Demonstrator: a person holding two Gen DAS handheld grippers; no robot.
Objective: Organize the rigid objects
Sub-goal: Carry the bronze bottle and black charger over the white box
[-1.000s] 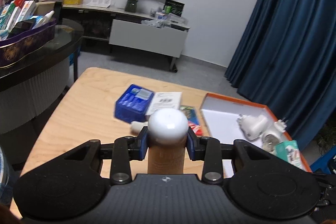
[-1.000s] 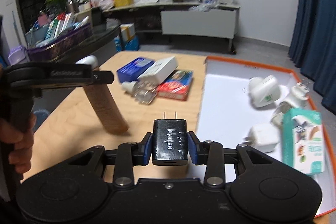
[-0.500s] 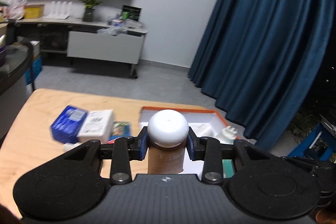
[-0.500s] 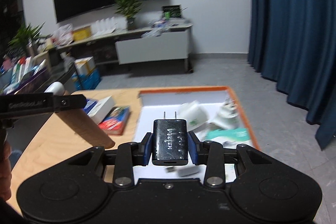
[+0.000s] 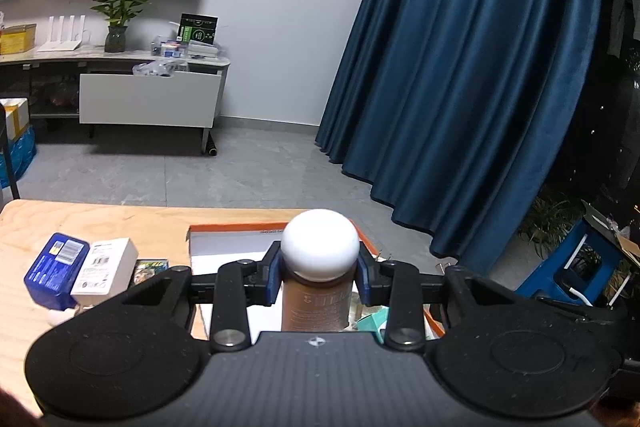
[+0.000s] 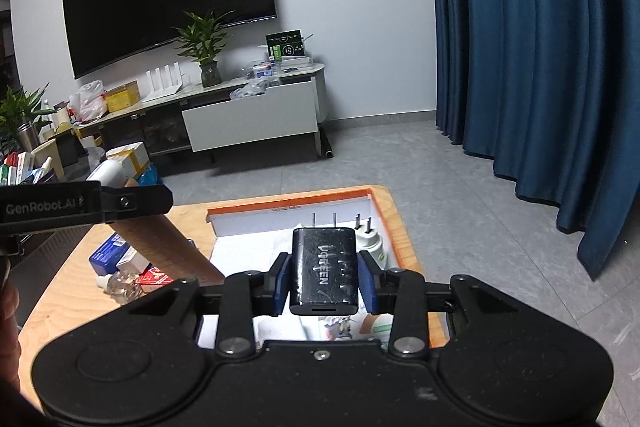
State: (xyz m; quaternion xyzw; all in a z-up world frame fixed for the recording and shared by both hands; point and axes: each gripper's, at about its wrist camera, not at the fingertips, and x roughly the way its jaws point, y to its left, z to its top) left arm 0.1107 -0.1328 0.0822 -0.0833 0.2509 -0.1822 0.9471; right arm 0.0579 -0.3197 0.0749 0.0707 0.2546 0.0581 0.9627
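My left gripper (image 5: 319, 277) is shut on a brown bottle with a round white cap (image 5: 319, 245) and holds it above the near edge of the orange-rimmed white tray (image 5: 236, 228). In the right wrist view the same bottle (image 6: 164, 247) hangs tilted from the left gripper. My right gripper (image 6: 324, 277) is shut on a black charger (image 6: 323, 271) with its prongs pointing away, above the tray (image 6: 292, 197). A white plug adapter (image 6: 370, 243) lies in the tray behind the charger.
On the wooden table (image 5: 92, 219) left of the tray lie a blue box (image 5: 56, 269), a white box (image 5: 106, 265), a red packet (image 6: 156, 277) and a small clear bottle (image 6: 120, 283). A teal box (image 5: 374, 321) lies in the tray. Blue curtains (image 5: 460, 87) hang on the right.
Both grippers have lifted and moved right, from over the table to over the tray, each still gripping its object. The views now look more level into the room.
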